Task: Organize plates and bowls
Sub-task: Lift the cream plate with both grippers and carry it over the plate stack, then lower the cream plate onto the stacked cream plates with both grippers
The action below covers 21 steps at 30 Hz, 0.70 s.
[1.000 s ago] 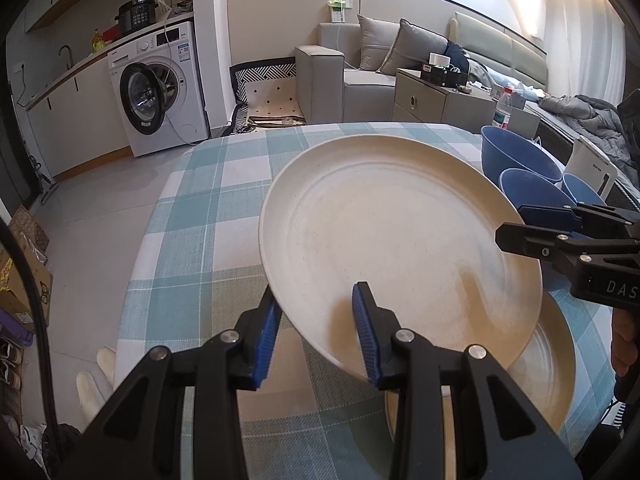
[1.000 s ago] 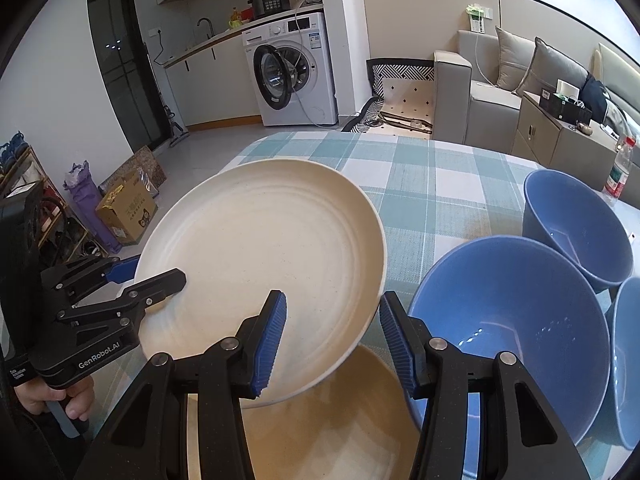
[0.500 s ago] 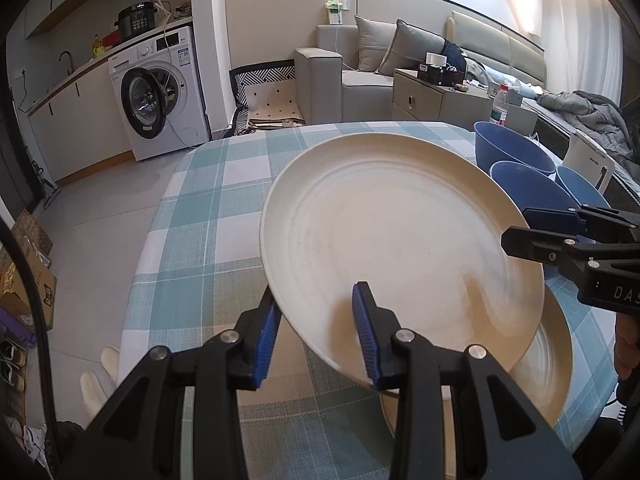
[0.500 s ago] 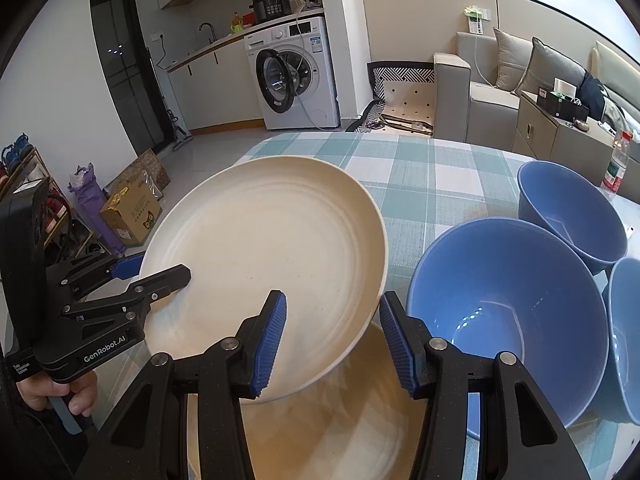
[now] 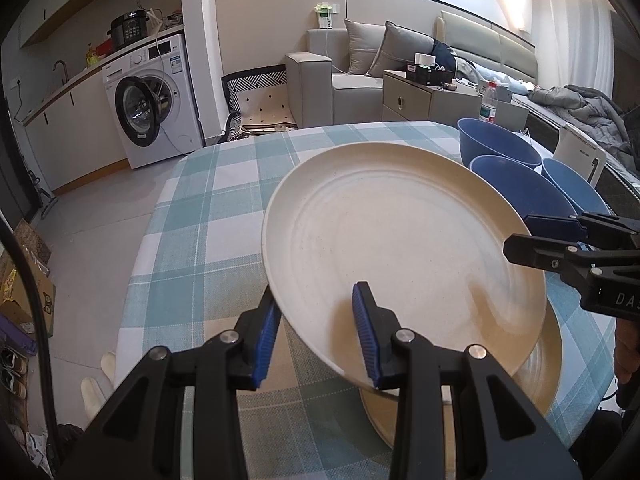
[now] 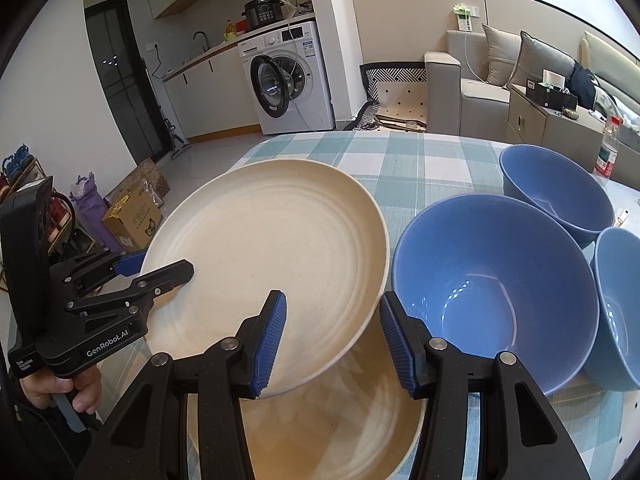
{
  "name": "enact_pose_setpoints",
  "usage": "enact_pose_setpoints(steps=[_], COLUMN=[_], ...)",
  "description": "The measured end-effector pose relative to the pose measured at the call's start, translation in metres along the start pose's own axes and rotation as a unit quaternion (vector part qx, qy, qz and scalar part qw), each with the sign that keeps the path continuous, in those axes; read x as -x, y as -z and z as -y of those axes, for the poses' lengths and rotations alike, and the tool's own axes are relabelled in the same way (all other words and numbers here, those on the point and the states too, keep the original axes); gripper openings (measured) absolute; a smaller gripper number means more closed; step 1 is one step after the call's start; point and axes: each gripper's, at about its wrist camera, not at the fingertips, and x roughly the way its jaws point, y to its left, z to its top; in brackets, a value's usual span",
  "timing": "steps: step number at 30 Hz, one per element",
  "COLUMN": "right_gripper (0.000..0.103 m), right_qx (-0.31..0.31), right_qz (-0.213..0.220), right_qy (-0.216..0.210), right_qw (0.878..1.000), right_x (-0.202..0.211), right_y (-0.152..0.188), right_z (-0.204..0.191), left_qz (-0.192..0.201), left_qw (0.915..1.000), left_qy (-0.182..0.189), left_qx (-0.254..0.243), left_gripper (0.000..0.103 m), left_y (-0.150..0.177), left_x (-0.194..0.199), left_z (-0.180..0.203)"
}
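Above the checked tabletop point(image 5: 208, 184), a cream plate point(image 5: 400, 248) hangs tilted over a second plate point(image 6: 340, 432); left tool point(image 5: 316, 334) and right tool point(image 6: 332, 340) each clamp its rim from opposite sides, three blue bowls point(image 6: 492, 280) just beside

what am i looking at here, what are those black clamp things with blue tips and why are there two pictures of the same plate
Those are two hand-held grippers, not a robot: a person squeezes one in each hand, and each carries a wide-angle camera looking along its fingers. One picture comes from the left gripper, the other from the right gripper, so each view also shows the other gripper from the side. Together they hold a cream plate by opposite edges, lifted above a second cream plate that lies on the checked tablecloth. Beside them stand three blue bowls.
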Motion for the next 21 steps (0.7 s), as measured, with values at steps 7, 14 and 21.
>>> enact_pose_setpoints(steps=[7, 14, 21], right_gripper=[0.051, 0.051, 0.051], right_qx=[-0.002, -0.003, -0.008], right_qz=[0.004, 0.009, 0.012], right_qy=[-0.007, -0.009, -0.009], right_qw=[1.0, 1.0, 1.0], right_x=[0.01, 0.019, 0.026], right_y=[0.011, 0.019, 0.027], right_z=[-0.002, -0.003, -0.001], left_qz=[-0.002, -0.003, -0.003], left_qw=[1.0, 1.0, 0.9999], left_qy=[-0.001, -0.003, -0.002], left_qx=[-0.004, -0.008, -0.016], left_gripper=[0.035, 0.035, 0.035], left_y=[0.009, 0.016, 0.022], left_x=[0.006, 0.011, 0.017], left_z=[0.003, 0.01, 0.018])
